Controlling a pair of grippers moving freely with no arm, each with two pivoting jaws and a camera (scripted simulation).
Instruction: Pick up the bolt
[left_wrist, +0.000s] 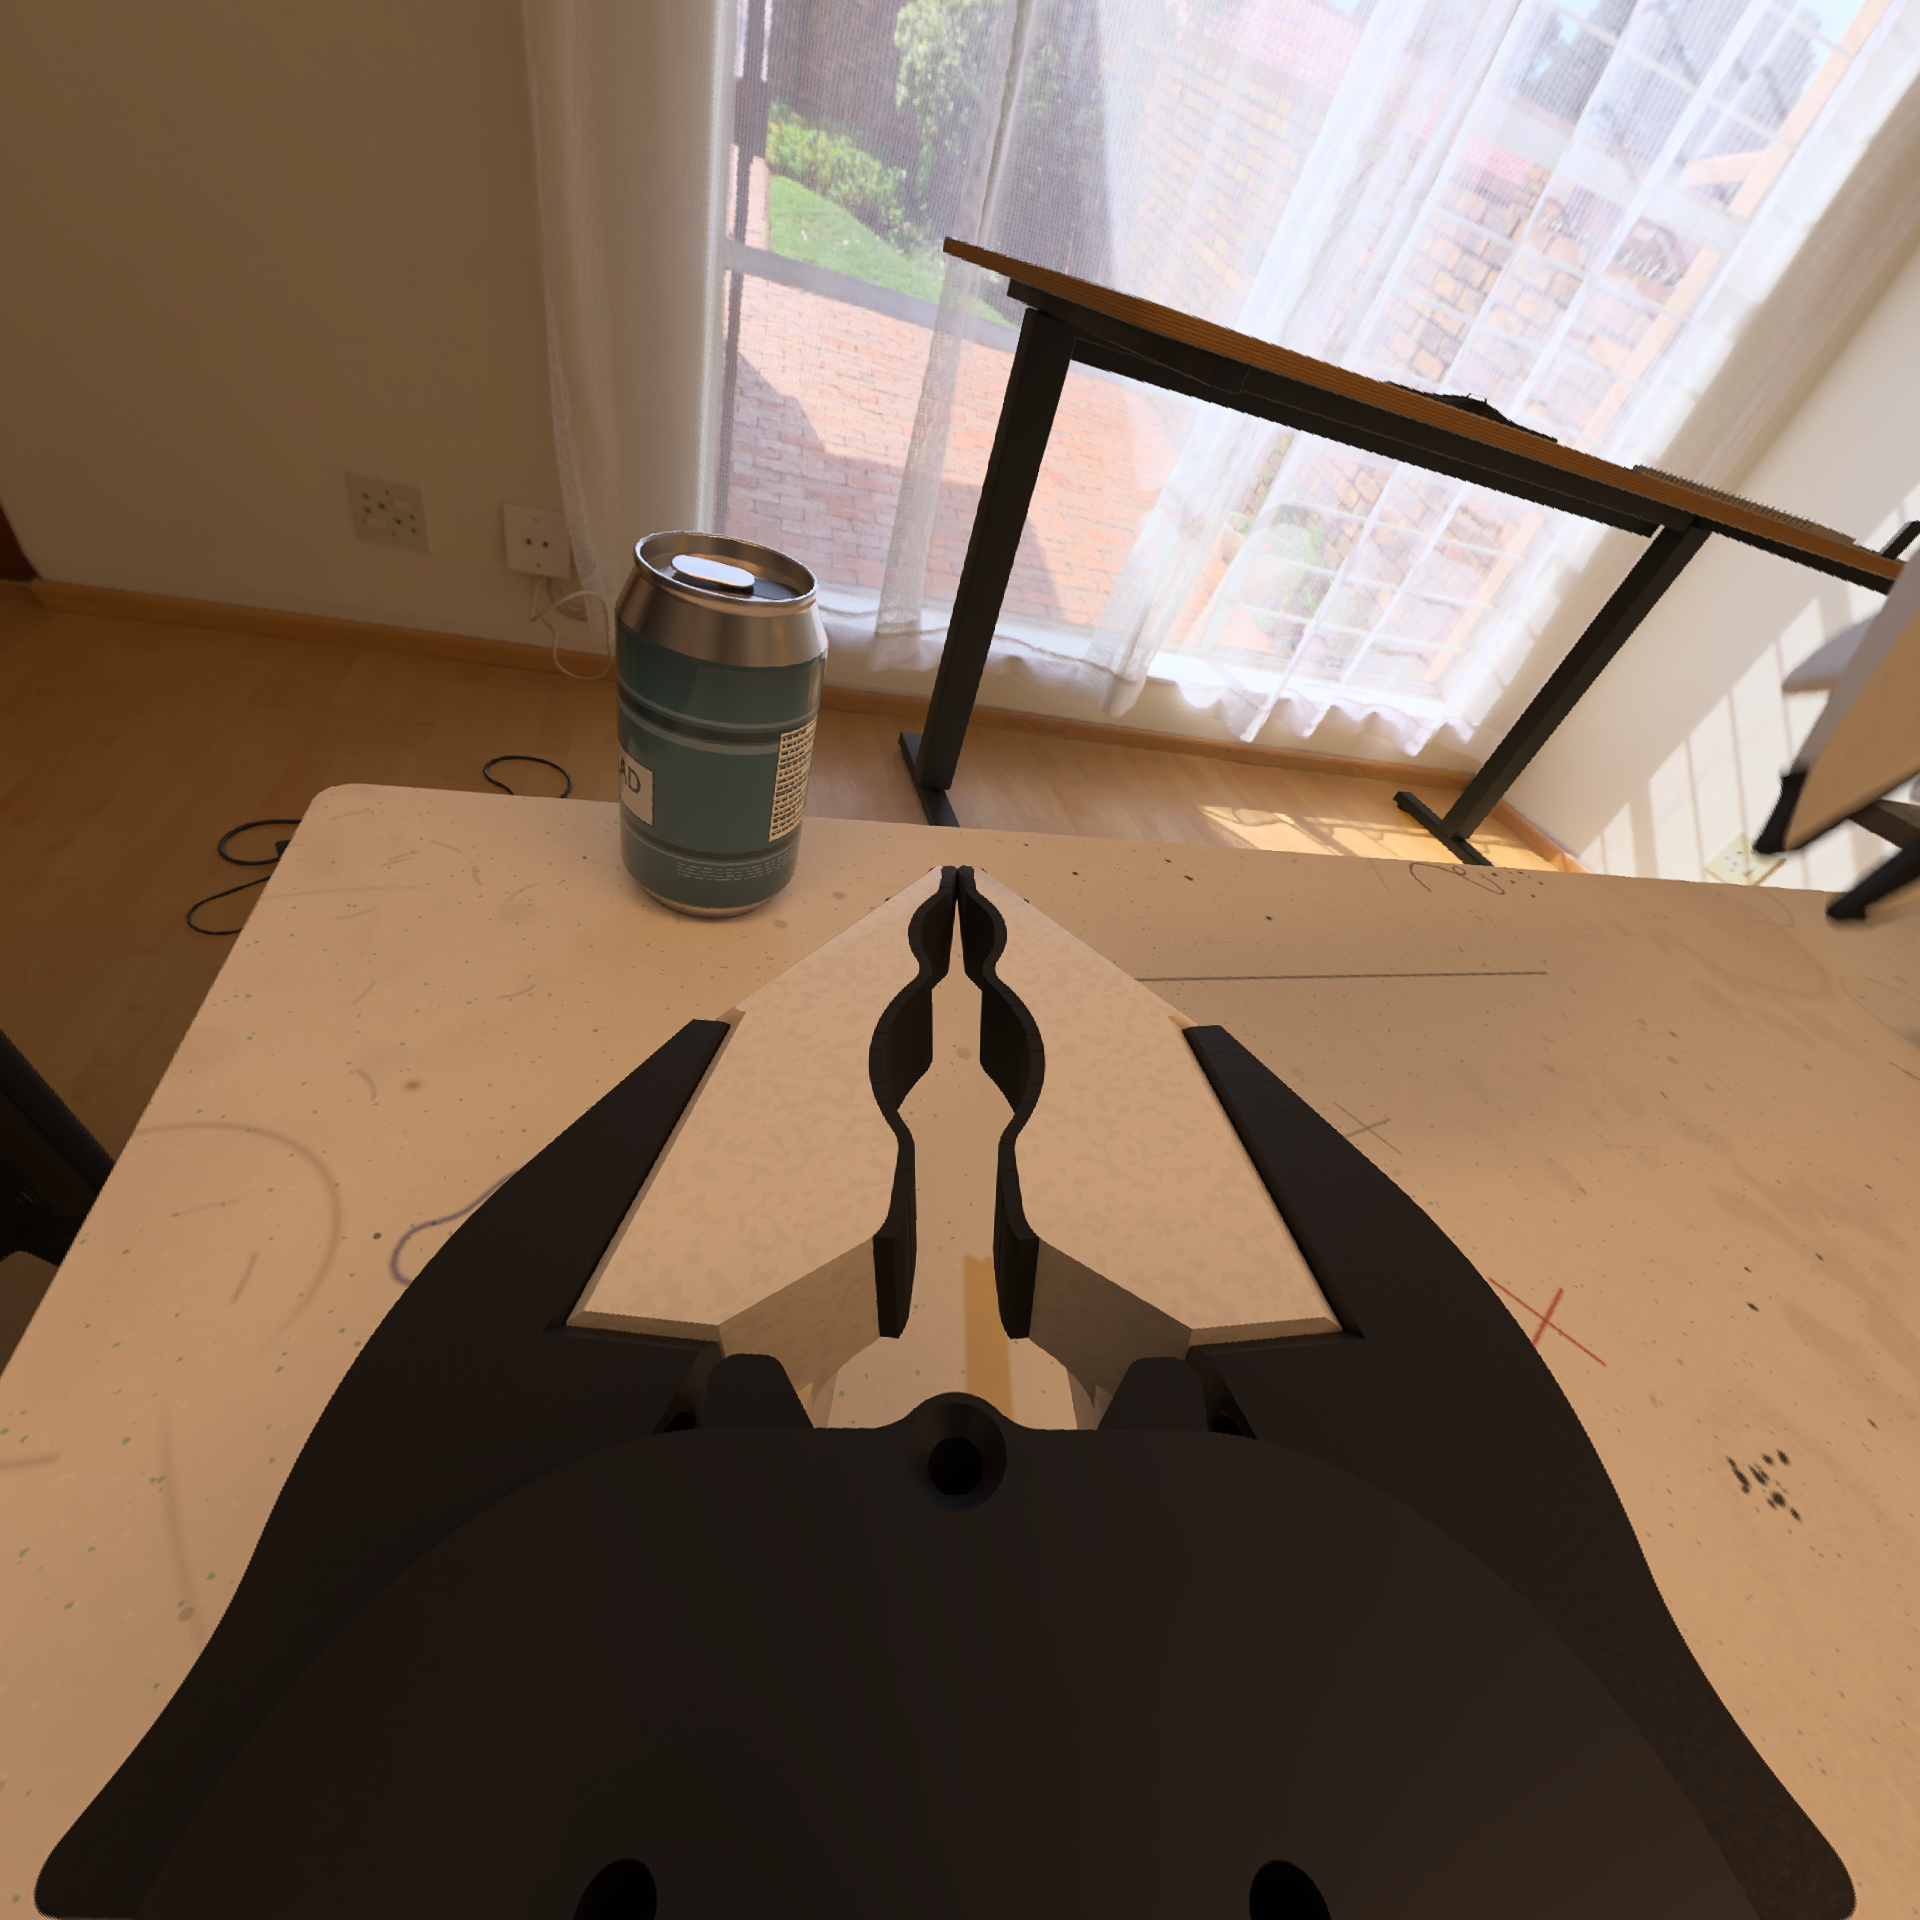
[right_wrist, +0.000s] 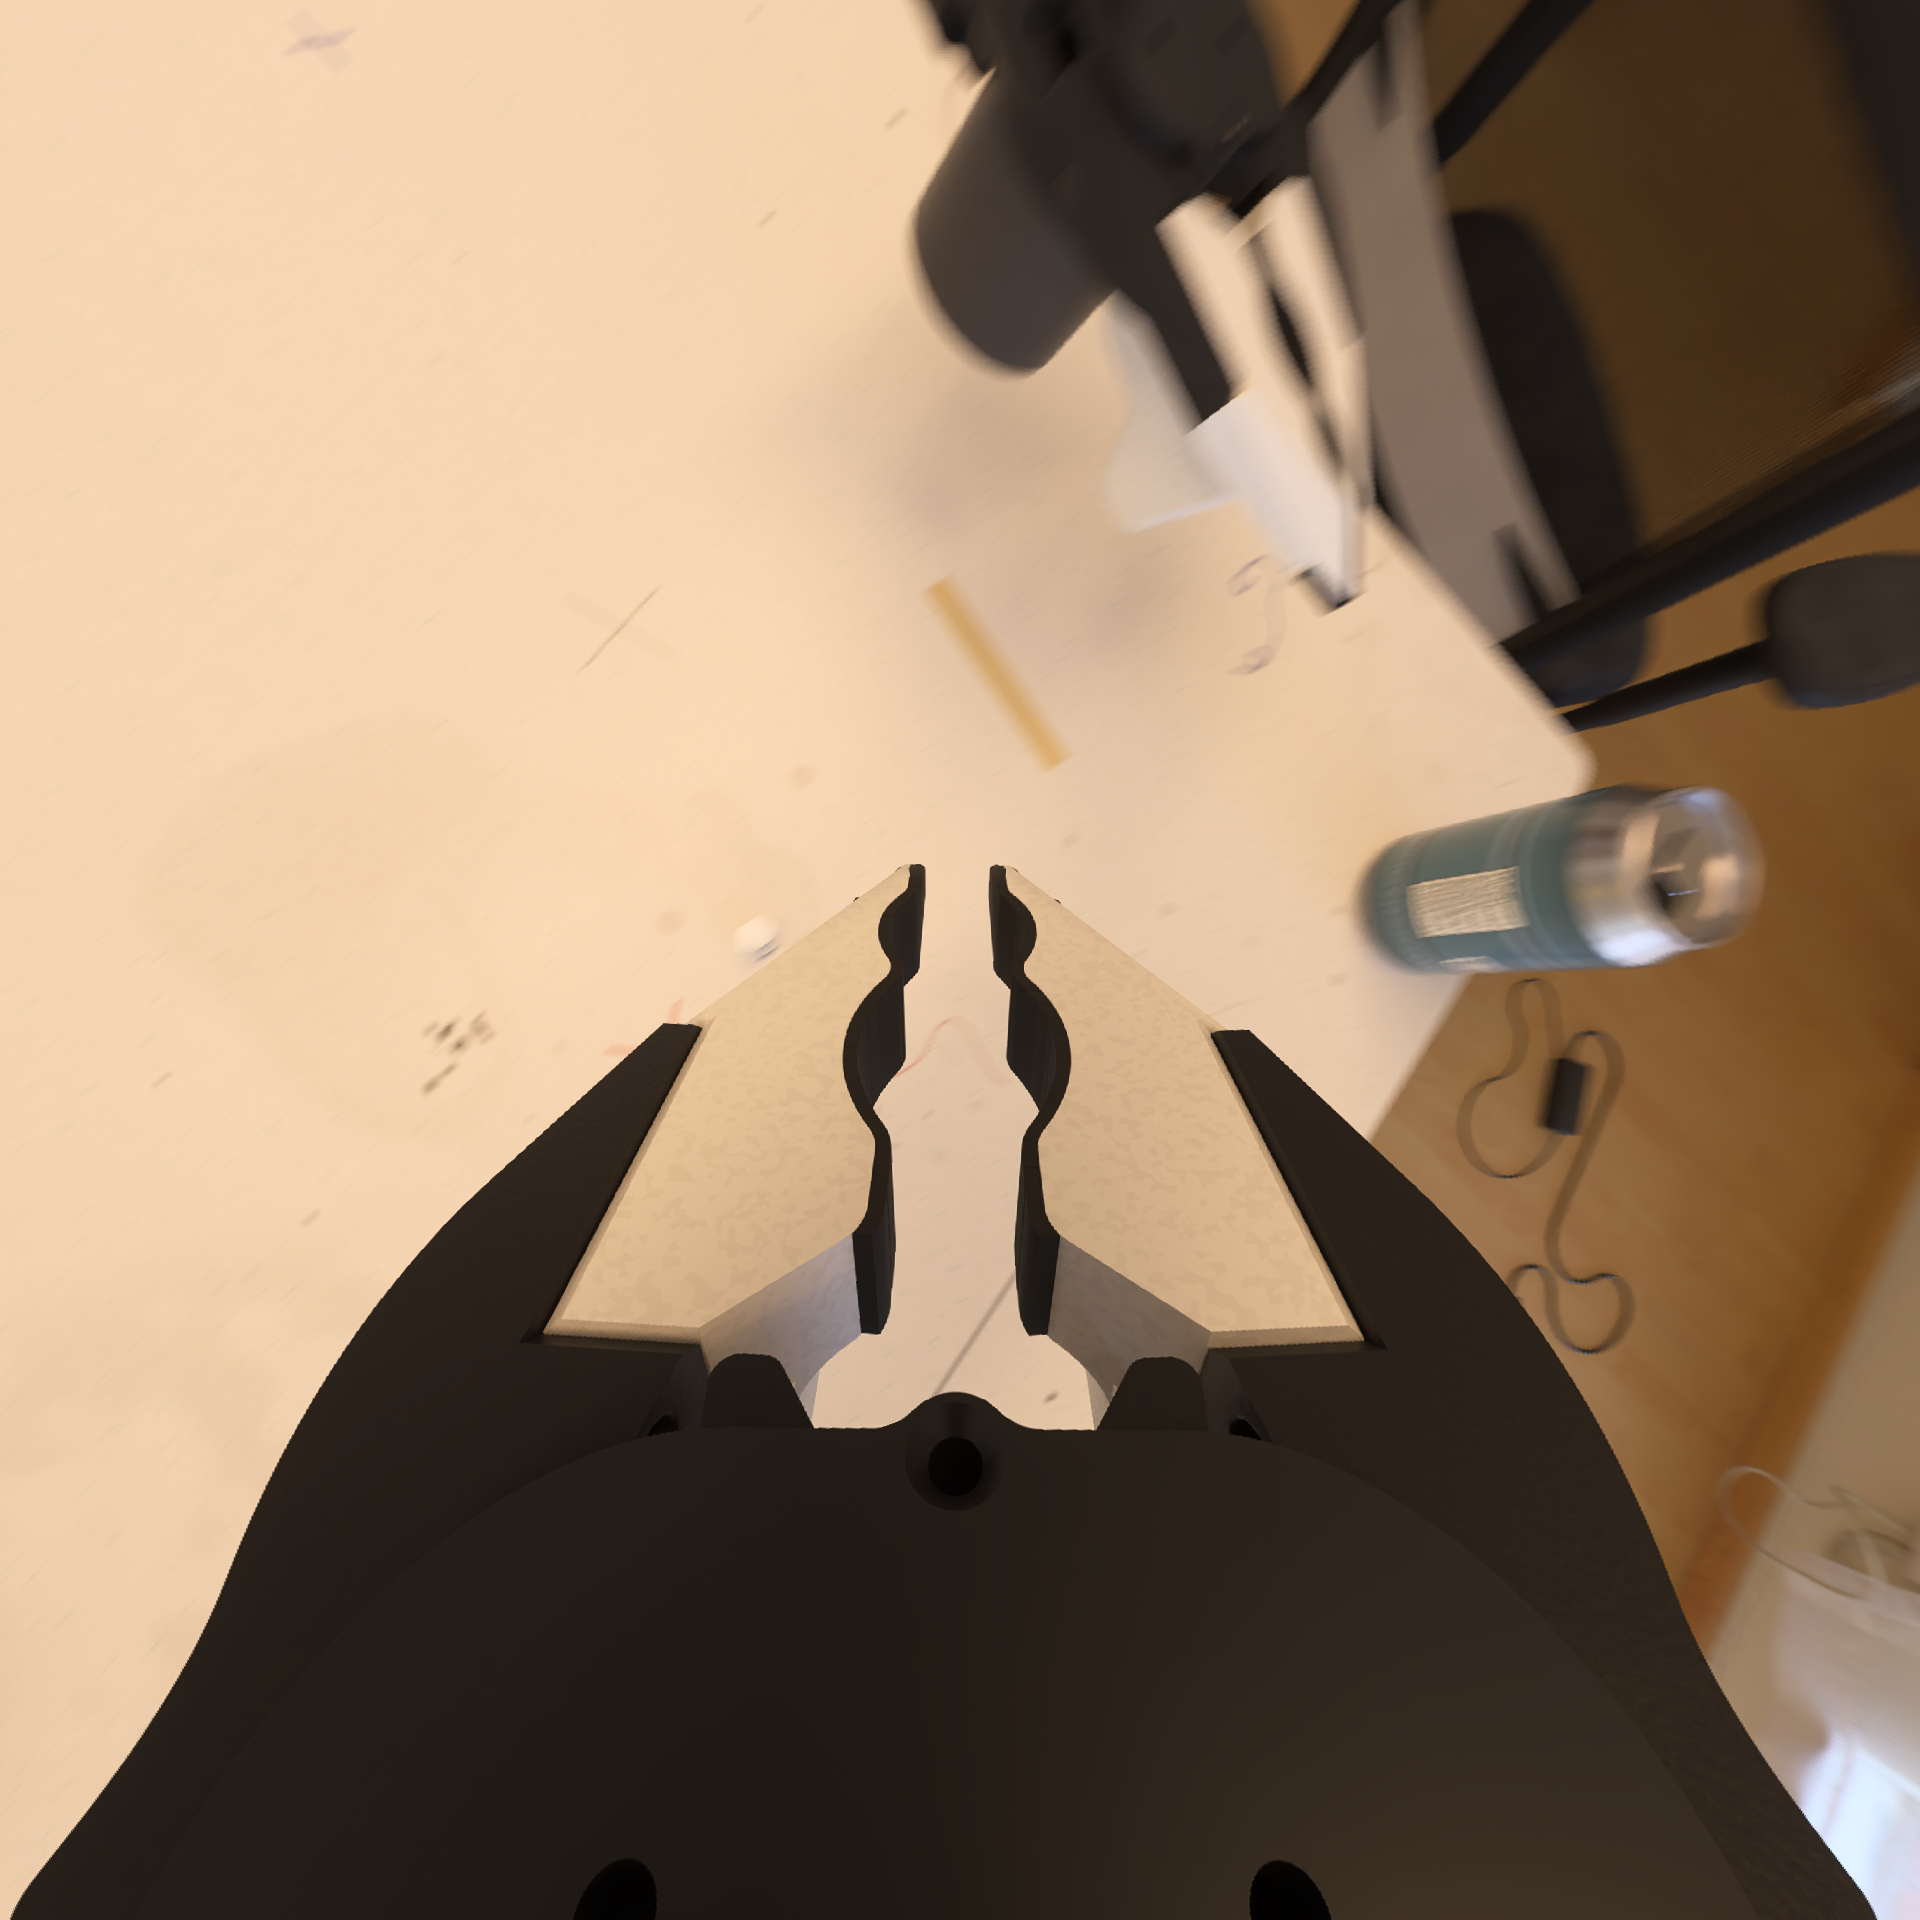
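The bolt (right_wrist: 756, 932) is a small pale thing on the table (right_wrist: 416, 416), half hidden behind the outer edge of the right gripper's left finger, near its tip. It is blurred, so its shape cannot be told. It lies outside the gap of the fingers.

The right gripper (right_wrist: 954, 883) is above the table and looks down on it. Its fingers are a little apart at the tips, with a narrow gap, and nothing is between them.

Farther on the table lies a thin yellow strip (right_wrist: 995, 670). Beyond it the left gripper (right_wrist: 1226, 343) shows as a dark blurred body with white parts. A teal can (right_wrist: 1538, 894) stands near the table's edge. It carries a pale label with fine print, too blurred to read.

In the left wrist view the left gripper (left_wrist: 956, 878) has its fingertips together and holds nothing. The teal can (left_wrist: 717, 727) stands upright just beyond the tips, a little to the left, with a silver top and two pale labels bearing print. The table (left_wrist: 1558, 1143) has pen marks and a red cross (left_wrist: 1545, 1322). Behind are a dark-legged desk (left_wrist: 1351, 405) and a curtained window (left_wrist: 1299, 260).
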